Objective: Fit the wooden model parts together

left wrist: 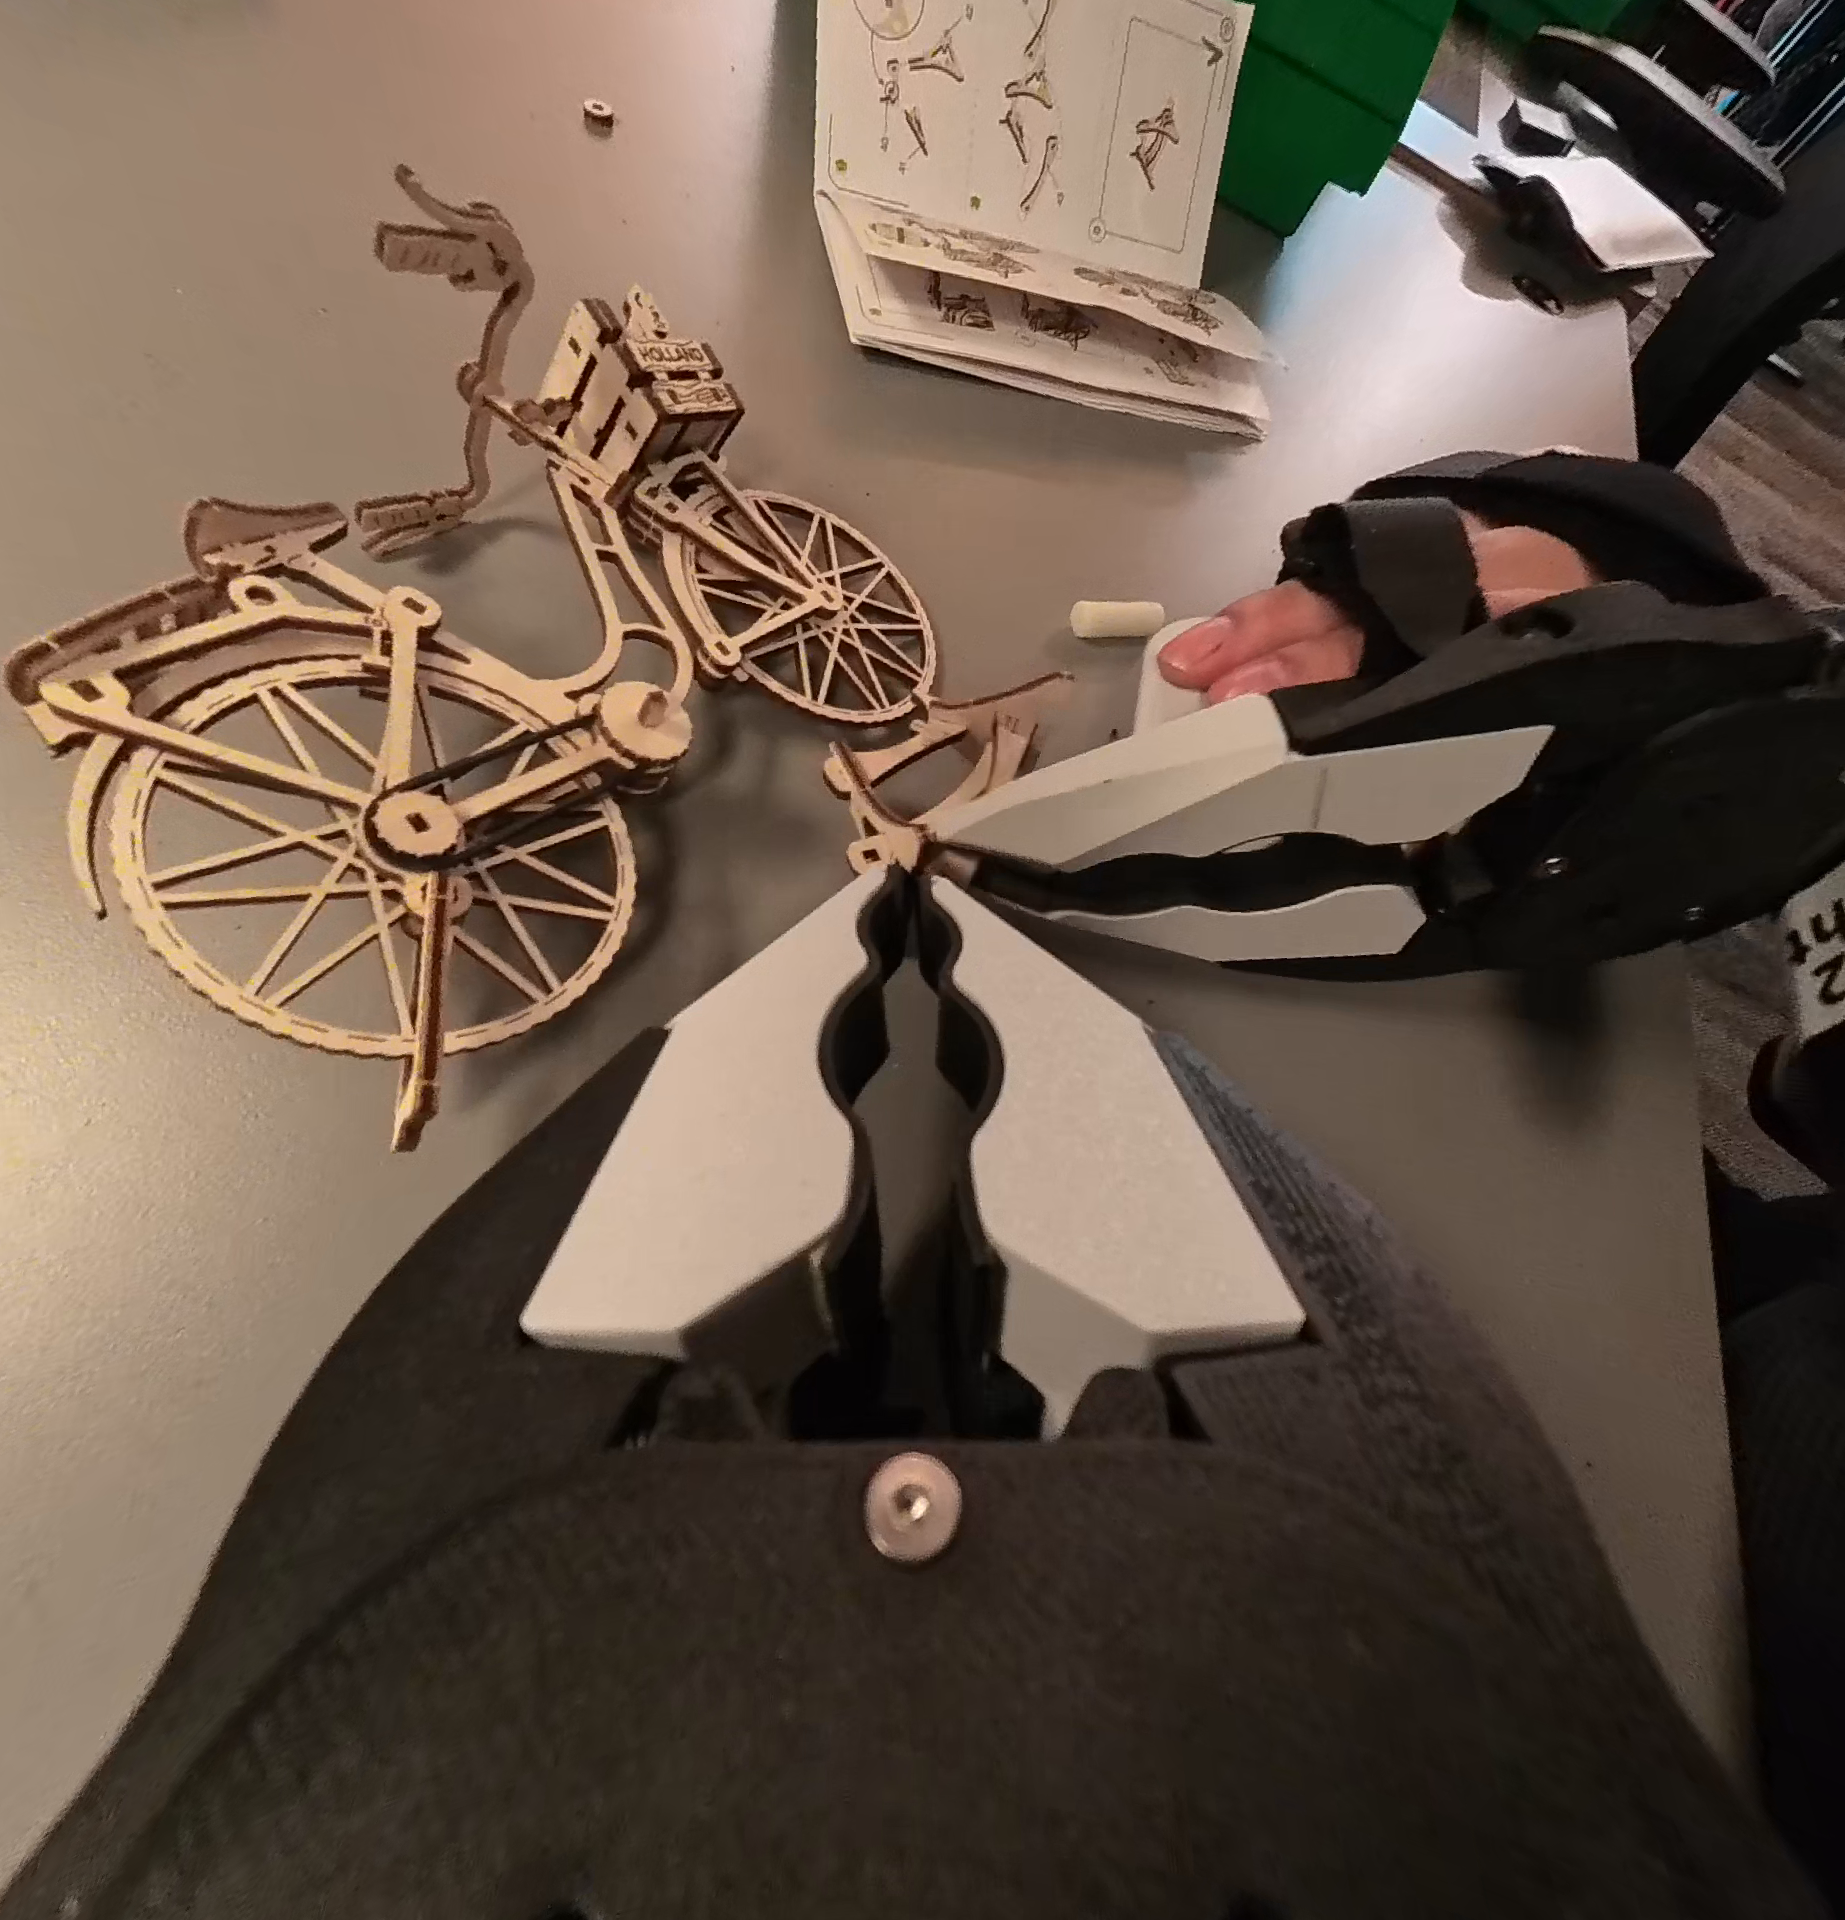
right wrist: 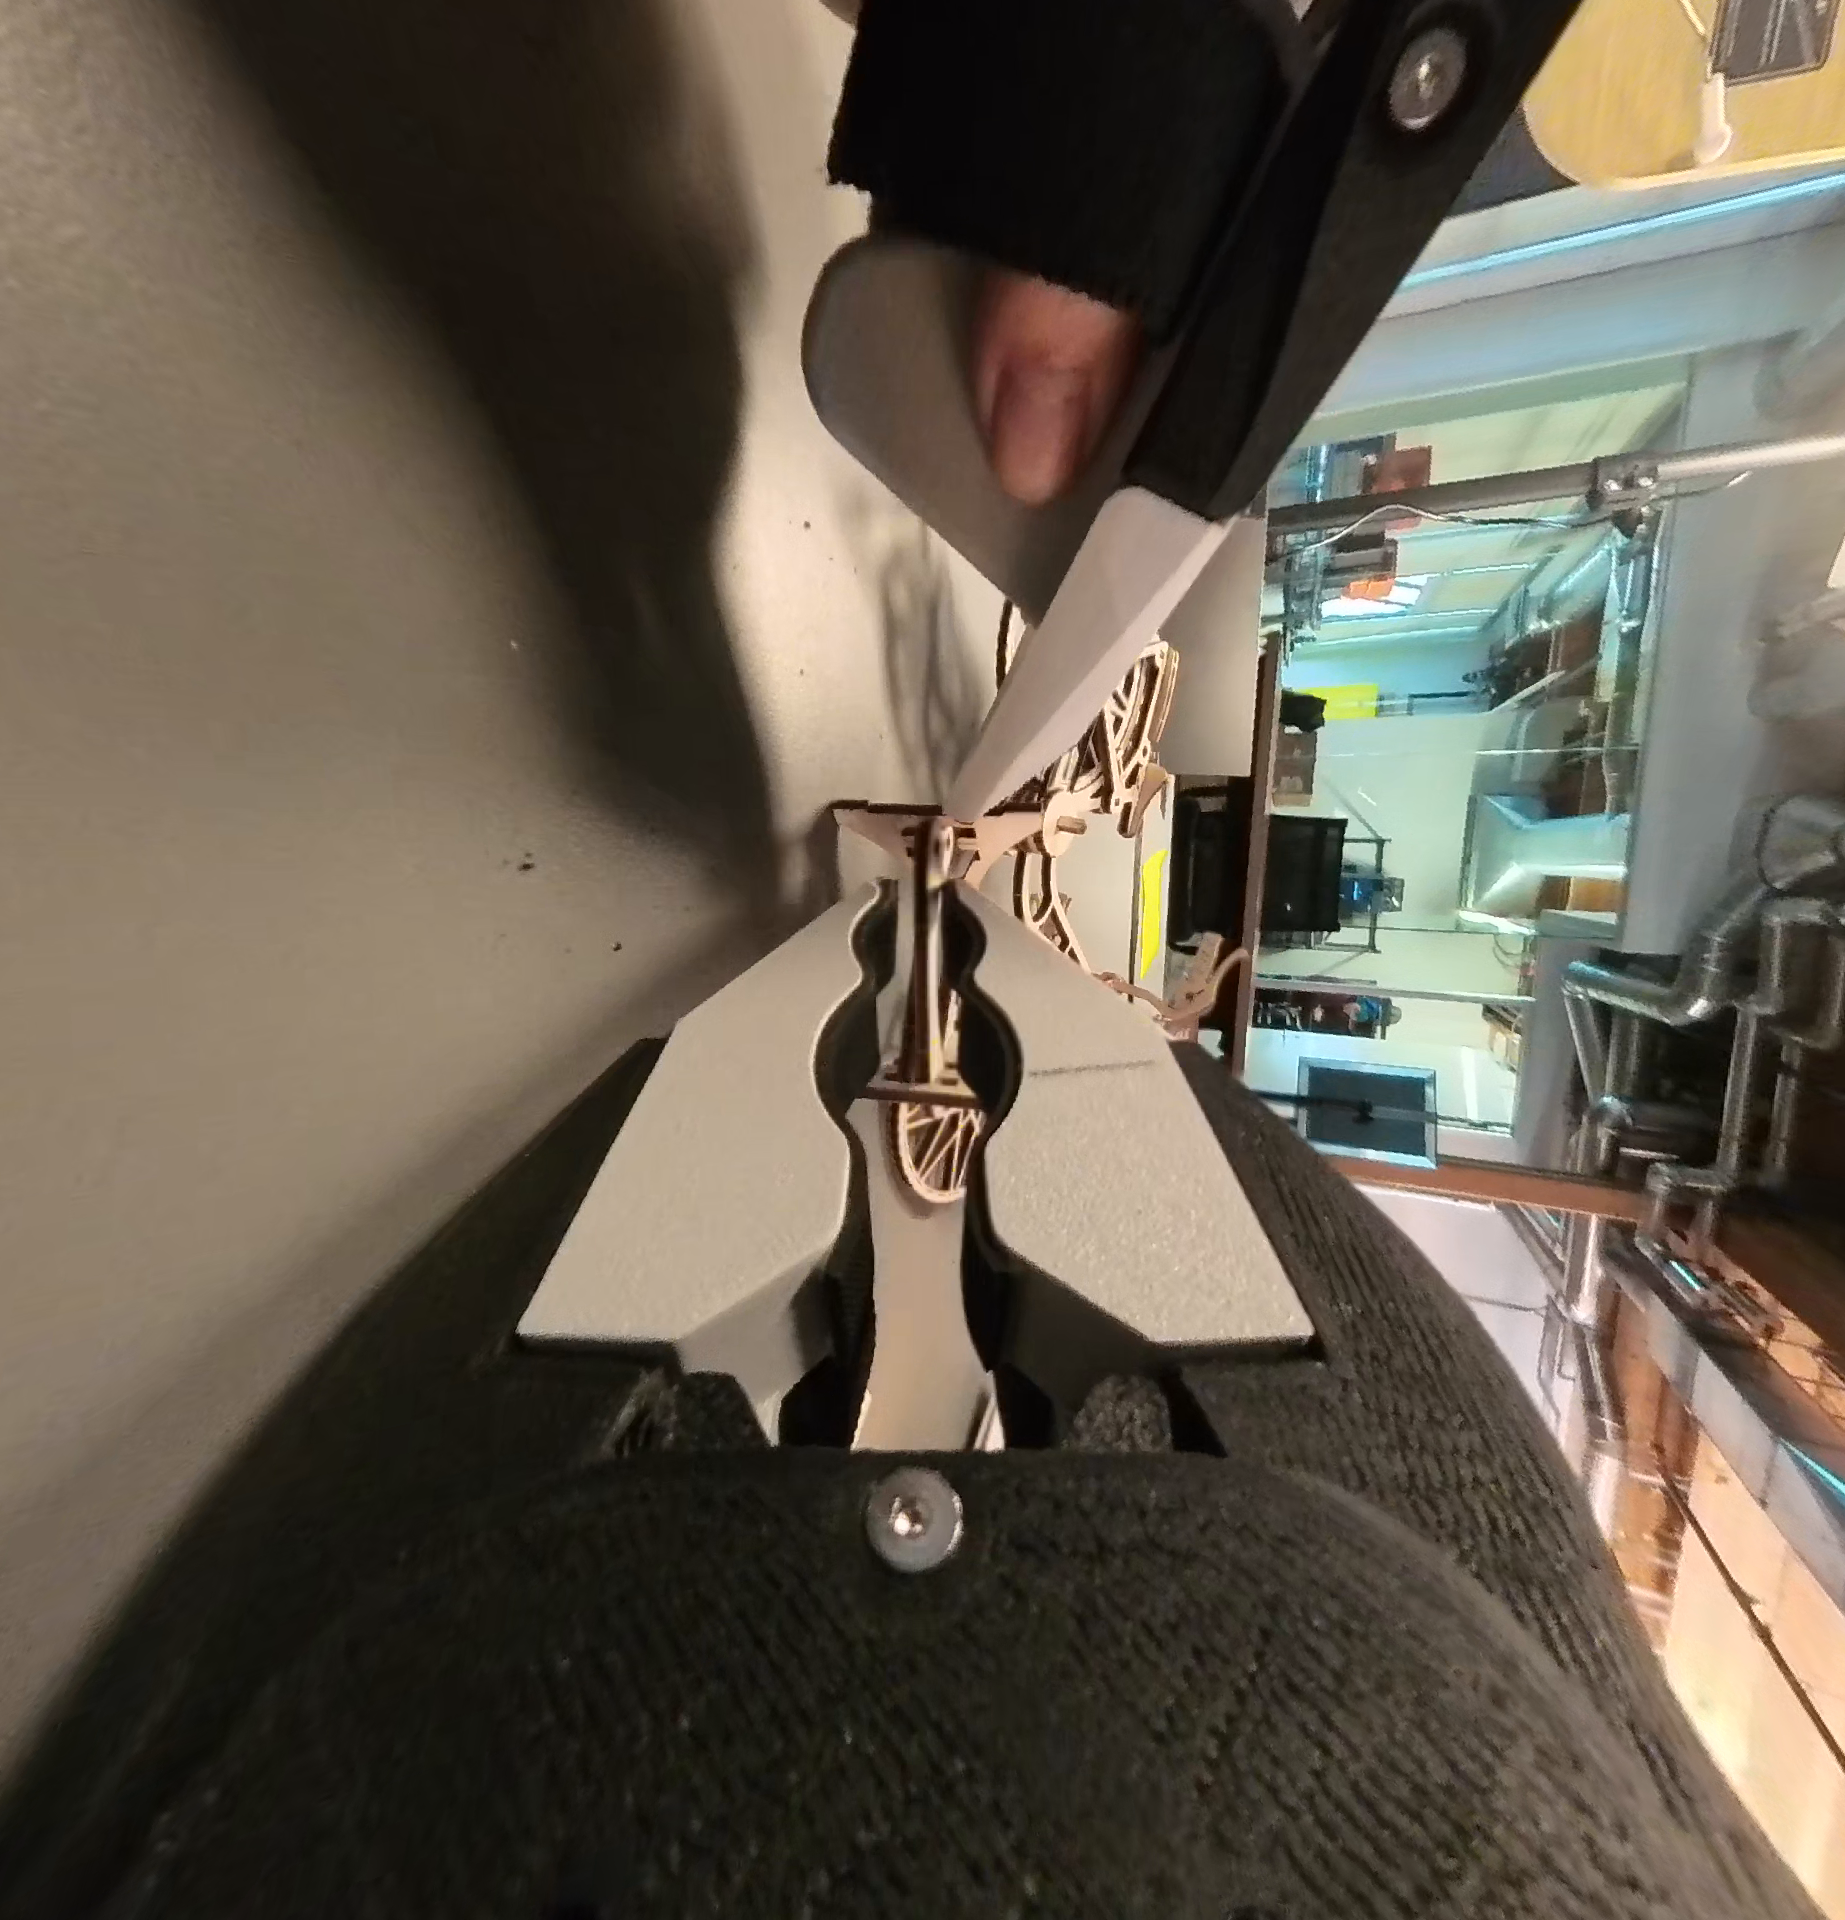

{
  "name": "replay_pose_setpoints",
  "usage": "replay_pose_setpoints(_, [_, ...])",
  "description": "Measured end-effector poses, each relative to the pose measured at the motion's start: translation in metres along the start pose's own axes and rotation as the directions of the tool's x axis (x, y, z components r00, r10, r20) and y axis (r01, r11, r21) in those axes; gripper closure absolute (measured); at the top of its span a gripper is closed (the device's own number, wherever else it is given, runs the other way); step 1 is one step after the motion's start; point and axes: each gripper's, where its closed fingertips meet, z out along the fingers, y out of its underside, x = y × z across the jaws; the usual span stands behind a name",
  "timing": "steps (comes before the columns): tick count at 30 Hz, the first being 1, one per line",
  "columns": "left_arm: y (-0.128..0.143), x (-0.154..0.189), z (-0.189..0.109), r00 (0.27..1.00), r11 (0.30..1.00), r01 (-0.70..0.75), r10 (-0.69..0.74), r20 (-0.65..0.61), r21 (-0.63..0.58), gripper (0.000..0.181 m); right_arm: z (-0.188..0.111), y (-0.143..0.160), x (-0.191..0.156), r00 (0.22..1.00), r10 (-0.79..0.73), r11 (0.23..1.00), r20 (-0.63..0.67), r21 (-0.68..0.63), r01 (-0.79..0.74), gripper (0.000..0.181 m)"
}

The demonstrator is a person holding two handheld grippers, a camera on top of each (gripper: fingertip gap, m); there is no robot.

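A partly built wooden bicycle model lies on its side on the grey table. A small wooden sub-assembly with a curved strip and thin struts is held just right of the bicycle's front wheel. My left gripper is shut on its lower end. My right gripper comes in from the right and is shut on the same piece. In the right wrist view my right gripper pinches the wooden piece edge-on, and the left gripper's fingertip touches it from above. The bicycle shows behind.
An open instruction booklet lies at the back of the table. A small wooden ring lies far left of it, and a short white cylinder lies by the gloved hand. Green boxes stand at the back right. My left and right fingertips are right by each other.
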Motion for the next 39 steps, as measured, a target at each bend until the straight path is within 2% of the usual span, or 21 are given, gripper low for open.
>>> replay_pose_setpoints(5, [0.0002,-0.0002,-0.0003,1.000,1.000,-0.001,0.001,-0.002,0.000,0.180,-0.0008,-0.0012,-0.0026,1.000,-0.017,1.000,0.009,0.012,0.017,0.172])
replay_pose_setpoints(11, [0.0002,-0.0005,-0.0005,1.000,1.000,-0.001,0.001,-0.002,0.000,0.180,-0.0026,-0.0047,-0.0032,0.999,-0.038,0.999,0.002,0.032,0.038,0.178])
replay_pose_setpoints(24, [0.0003,-0.0002,-0.0006,1.000,1.000,-0.005,0.005,-0.002,-0.004,0.180,-0.0005,0.0005,0.0033,0.998,0.060,0.998,-0.016,0.002,-0.060,0.181])
replay_pose_setpoints(39, [0.0007,0.0008,-0.0005,1.000,1.000,-0.003,0.003,-0.007,-0.008,0.180,0.0008,0.0024,0.0032,0.996,0.081,0.996,-0.021,-0.021,-0.082,0.181])
